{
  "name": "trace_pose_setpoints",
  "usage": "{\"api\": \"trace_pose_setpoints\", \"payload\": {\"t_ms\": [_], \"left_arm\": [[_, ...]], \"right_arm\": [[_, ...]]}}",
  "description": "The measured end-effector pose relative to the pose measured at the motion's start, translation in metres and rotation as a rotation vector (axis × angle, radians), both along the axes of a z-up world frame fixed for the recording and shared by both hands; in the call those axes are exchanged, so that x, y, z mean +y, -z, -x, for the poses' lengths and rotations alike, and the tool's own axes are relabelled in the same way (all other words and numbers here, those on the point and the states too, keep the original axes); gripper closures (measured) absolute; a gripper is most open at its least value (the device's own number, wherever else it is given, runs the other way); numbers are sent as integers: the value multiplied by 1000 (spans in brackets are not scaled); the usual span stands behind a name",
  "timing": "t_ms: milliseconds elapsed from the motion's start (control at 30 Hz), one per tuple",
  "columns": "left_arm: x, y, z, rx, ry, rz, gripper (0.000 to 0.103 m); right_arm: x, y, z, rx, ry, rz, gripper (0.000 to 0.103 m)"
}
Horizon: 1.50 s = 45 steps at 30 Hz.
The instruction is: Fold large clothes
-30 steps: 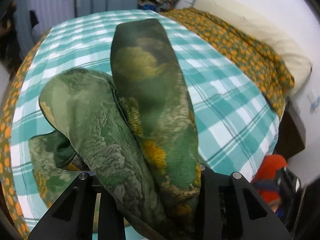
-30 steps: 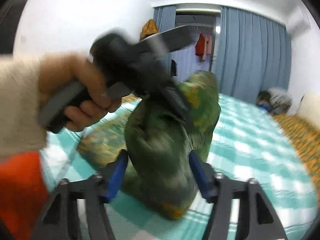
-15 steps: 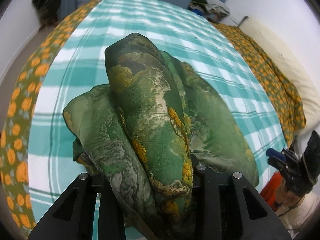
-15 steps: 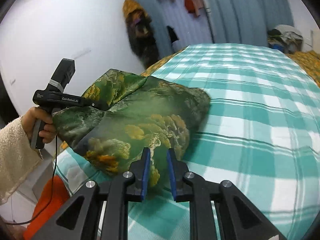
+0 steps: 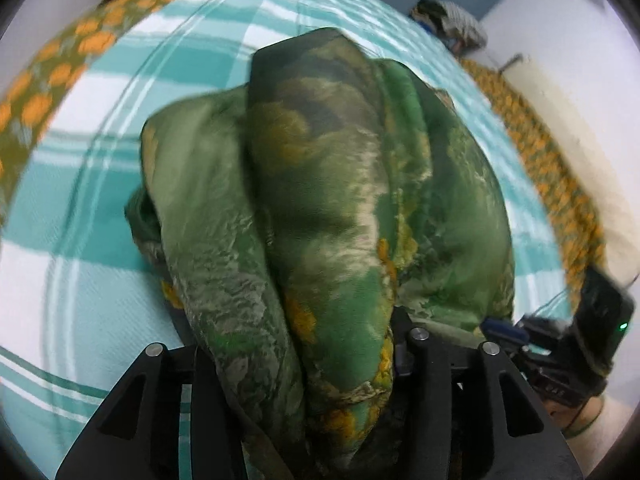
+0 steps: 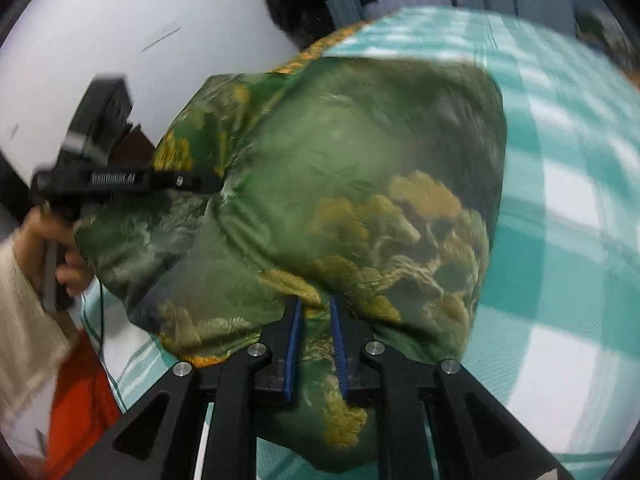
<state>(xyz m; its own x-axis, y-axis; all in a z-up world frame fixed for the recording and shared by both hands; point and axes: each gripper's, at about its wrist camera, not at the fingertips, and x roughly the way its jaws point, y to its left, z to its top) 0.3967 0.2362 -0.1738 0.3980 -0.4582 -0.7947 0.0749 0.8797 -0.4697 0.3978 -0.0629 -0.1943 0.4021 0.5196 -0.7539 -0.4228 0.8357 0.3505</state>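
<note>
A large green garment [image 5: 328, 200] with yellow and gold print hangs bunched over the bed. My left gripper [image 5: 304, 360] is shut on one edge of it; the cloth covers the fingertips. My right gripper [image 6: 316, 312] is shut on another edge of the same garment [image 6: 340, 184], which drapes over the blue pads [image 6: 294, 332]. The left gripper also shows in the right wrist view [image 6: 208, 182], gripping the cloth at the left. The right gripper's body shows at the right edge of the left wrist view [image 5: 560, 356].
The bed has a teal and white checked sheet [image 5: 72, 300] with an orange-flowered border [image 5: 52, 56]. A cream pillow [image 5: 580, 152] and flowered blanket [image 5: 548, 168] lie at the right. Blue curtains and a clothes pile [image 5: 452, 28] are behind. Something orange-red [image 6: 76, 408] lies below the bed edge.
Both grippers have come closer to the garment and each other. The cloth now fills more of both views and hangs bunched between them. Both stay shut on it.
</note>
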Motion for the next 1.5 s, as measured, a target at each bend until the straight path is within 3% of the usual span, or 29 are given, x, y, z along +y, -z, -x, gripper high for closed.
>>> {"api": "trace_pose_setpoints", "payload": {"t_ms": [67,167,300,367,433,500,633,700,800,833,1000,1233,1367,1500], "left_arm": [[7,5,0,1,-11,52,55],[6,3,2,-8,-8,47,55],[10,4,4,-9,-13,75,54],[15,9,5,-10,-16,95,54],[18,10,6,-12,-14,100,54],[19,10,7,-13,-12,97,54],[24,13,10,-17,-12,103,54],[25,15,11,-15,-14,101,54],[27,23,10,-5,-18,106,54],[28,25,10,-4,-22,114,54],[28,20,12,-11,-13,100,53],[29,19,14,-12,-21,103,53],[22,15,15,-11,-24,99,53],[17,16,14,-13,-24,94,51]], "right_arm": [[-1,1,0,9,9,-13,95],[0,-3,-3,20,0,8,95],[-1,-32,-22,89,2,-16,91],[0,-57,-38,62,32,-49,88],[7,-78,-57,5,48,-45,77],[18,-84,-82,-26,47,-24,77],[41,-63,-128,-1,66,-5,77],[60,-33,-147,75,64,23,77],[84,-7,-147,81,40,165,79],[85,-4,-148,78,45,169,79],[66,-17,-137,89,55,93,79],[32,-43,-31,-19,-67,96,79],[0,-51,39,-55,-63,93,79],[-8,-36,47,-9,-27,107,79]]}}
